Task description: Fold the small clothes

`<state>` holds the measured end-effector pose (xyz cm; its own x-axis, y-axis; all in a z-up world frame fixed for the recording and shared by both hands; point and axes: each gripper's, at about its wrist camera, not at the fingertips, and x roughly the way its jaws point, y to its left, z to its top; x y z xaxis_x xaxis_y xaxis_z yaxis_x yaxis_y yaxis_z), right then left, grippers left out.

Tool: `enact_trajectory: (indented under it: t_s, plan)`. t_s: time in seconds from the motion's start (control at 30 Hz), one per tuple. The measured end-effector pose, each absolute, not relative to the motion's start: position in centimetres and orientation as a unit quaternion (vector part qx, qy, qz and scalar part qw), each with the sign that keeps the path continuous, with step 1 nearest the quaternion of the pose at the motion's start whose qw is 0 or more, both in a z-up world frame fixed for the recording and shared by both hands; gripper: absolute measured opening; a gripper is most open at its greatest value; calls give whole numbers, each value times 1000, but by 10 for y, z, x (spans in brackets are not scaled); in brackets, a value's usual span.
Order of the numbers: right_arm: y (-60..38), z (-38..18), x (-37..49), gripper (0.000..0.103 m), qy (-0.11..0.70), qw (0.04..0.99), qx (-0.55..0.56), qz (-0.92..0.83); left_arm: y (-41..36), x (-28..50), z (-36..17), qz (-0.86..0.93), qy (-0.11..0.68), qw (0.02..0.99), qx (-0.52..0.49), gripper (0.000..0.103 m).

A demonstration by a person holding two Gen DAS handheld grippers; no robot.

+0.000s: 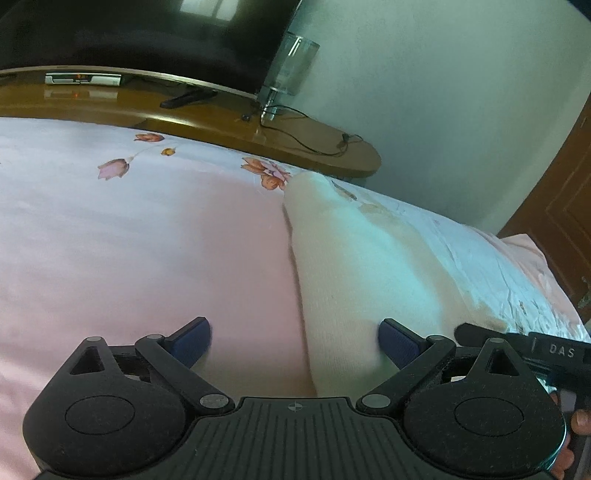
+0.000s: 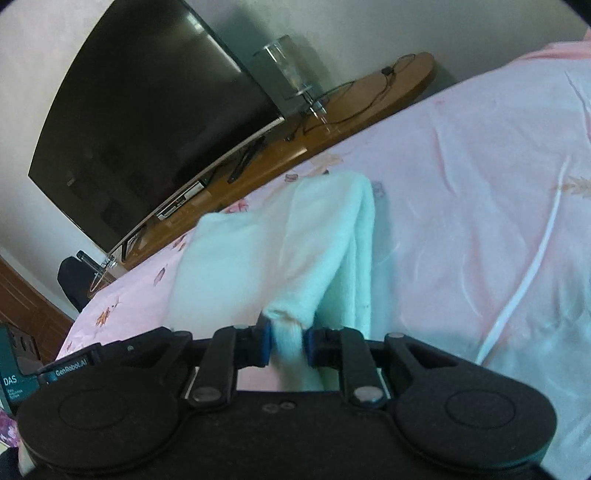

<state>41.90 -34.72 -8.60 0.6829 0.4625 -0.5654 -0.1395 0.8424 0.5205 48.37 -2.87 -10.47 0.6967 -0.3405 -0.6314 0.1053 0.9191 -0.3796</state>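
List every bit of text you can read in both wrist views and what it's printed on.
"DAS": on the black right tongs, seen at the left wrist view's right edge.
"GenRobot.AI": on the left tongs, low left in the right wrist view.
"DAS": on a teal panel just left of that; the smaller lines under it are too blurred to read.
Set-top box on the TV stand: orange display, unreadable.

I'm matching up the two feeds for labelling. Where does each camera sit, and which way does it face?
Left wrist: on the left gripper, looking along its open fingers over the pink bedsheet toward the TV; the right gripper and fingertips intrude.
Right wrist: on the right gripper, tilted, pinching the white garment.
Shared: garment, bedsheet, TV, wooden shelf.
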Motion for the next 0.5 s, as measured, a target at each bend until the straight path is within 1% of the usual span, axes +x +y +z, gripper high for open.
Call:
enact_trajectory:
  t_s: [0.13, 0.2, 0.27, 0.33, 0.37, 0.4, 0.43, 0.5]
  plan:
    - [-355, -92, 426, 16, 376, 877, 240, 179, -31, 484, -104, -129, 375, 907, -145, 97]
    - [-360, -92, 426, 18, 385, 866, 256, 191, -31, 483, -104, -131, 375, 907, -141, 97]
    - [-362, -87, 423, 28, 394, 856, 264, 206, -31, 481, -105, -133, 374, 907, -139, 97]
    - [-361, -83, 417, 31, 401, 852, 259, 214, -31, 481, -106, -134, 371, 908, -139, 97]
    - [-361, -84, 413, 30, 403, 852, 258, 213, -31, 481, -106, -135, 371, 909, -137, 97]
    - [-361, -86, 411, 24, 404, 854, 256, 206, -32, 481, -106, -136, 371, 909, -135, 97]
    - [-361, -88, 409, 15, 402, 861, 245, 195, -33, 480, -105, -136, 371, 909, -134, 97]
    - [-361, -87, 407, 12, 395, 865, 247, 186, -33, 480, -102, -133, 377, 906, -136, 97]
